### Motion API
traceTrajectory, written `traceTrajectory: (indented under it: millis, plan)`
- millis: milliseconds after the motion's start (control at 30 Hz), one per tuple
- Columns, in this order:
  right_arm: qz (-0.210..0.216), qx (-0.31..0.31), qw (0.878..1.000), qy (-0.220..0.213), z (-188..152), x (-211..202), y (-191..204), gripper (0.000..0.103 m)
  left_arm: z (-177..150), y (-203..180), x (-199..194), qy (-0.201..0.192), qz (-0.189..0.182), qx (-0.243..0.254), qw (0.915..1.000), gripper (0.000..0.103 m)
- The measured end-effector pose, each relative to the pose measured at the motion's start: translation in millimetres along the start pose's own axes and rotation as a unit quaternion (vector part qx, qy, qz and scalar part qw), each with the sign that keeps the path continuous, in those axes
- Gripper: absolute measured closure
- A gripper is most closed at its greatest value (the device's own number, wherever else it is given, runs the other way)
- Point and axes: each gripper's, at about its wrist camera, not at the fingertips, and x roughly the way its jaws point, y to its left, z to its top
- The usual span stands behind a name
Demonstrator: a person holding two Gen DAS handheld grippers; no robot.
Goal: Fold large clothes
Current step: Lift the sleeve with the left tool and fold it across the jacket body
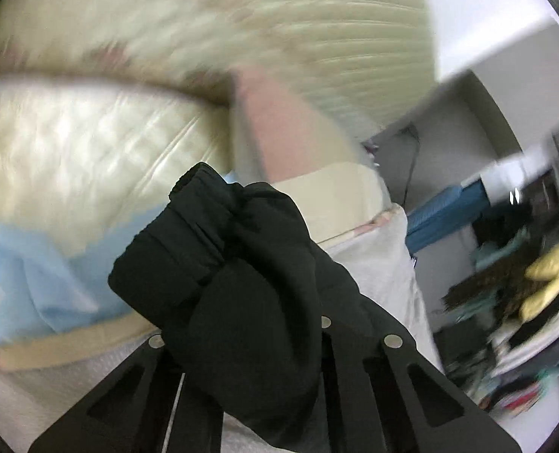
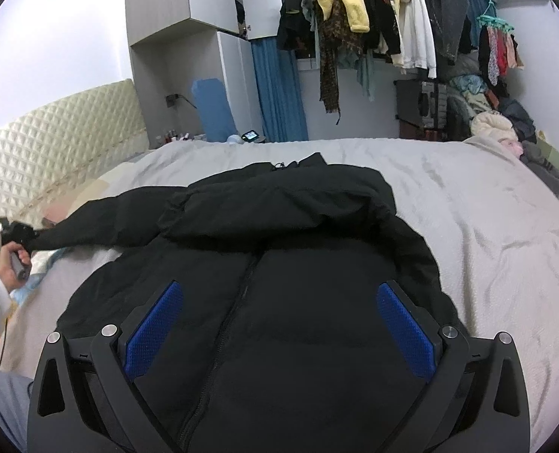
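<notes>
Jacket: a black puffer jacket (image 2: 287, 249) lies front-up on the bed (image 2: 487, 207), zipper (image 2: 237, 302) closed down the middle, hood or collar folded across the top.
Sleeve: one sleeve (image 2: 90, 226) is stretched out toward the quilted headboard (image 2: 53, 143), lifted off the bedding at its cuff end.
Left claw: the left claw (image 2: 30, 243), seen small at the edge of the right wrist view, is clamped on the sleeve's cuff (image 1: 204, 204); in its own view the black padded fabric bunches between its fingers and hides the pads.
Left hand: the hand (image 2: 9, 264), in a white sleeve, grips the tool's handle.
Right claw: the right claw (image 2: 279, 328) hangs over the jacket's chest with its blue pads (image 2: 154, 328) wide apart, nothing between them pressed.
Background: a rail of hanging clothes (image 2: 373, 19) and a blue curtain (image 2: 279, 94) stand beyond the bed.
Left view: heavily blurred, showing headboard and a light blue cloth (image 1: 34, 264).
</notes>
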Motion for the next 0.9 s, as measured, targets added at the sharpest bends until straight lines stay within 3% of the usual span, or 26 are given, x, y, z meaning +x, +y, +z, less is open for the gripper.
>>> traceTrajectory:
  millis: [67, 400, 633, 900]
  plan:
    - [0.001, -0.007, 1.0, 0.003, -1.6, 0.5, 1.8, 0.0, 1.4, -24.6, -18.0, -0.013, 0.013, 0.052, 0.9985, 0.097]
    - [0.011, -0.017, 1.0, -0.016, -3.8, -13.4, -2.5, 0.0, -7.8, -121.8, -103.7, -0.053, 0.006, 0.161, 0.9855, 0.096]
    - [0.02, -0.016, 0.999, -0.032, -4.5, -23.5, -6.0, 0.0, -25.9, -195.6, -151.1, -0.062, -0.022, 0.211, 0.9753, 0.096]
    - [0.025, -0.004, 0.999, -0.045, -2.3, -31.1, -14.5, 0.0, -64.5, -287.5, -196.6, -0.073, -0.06, 0.279, 0.9555, 0.095]
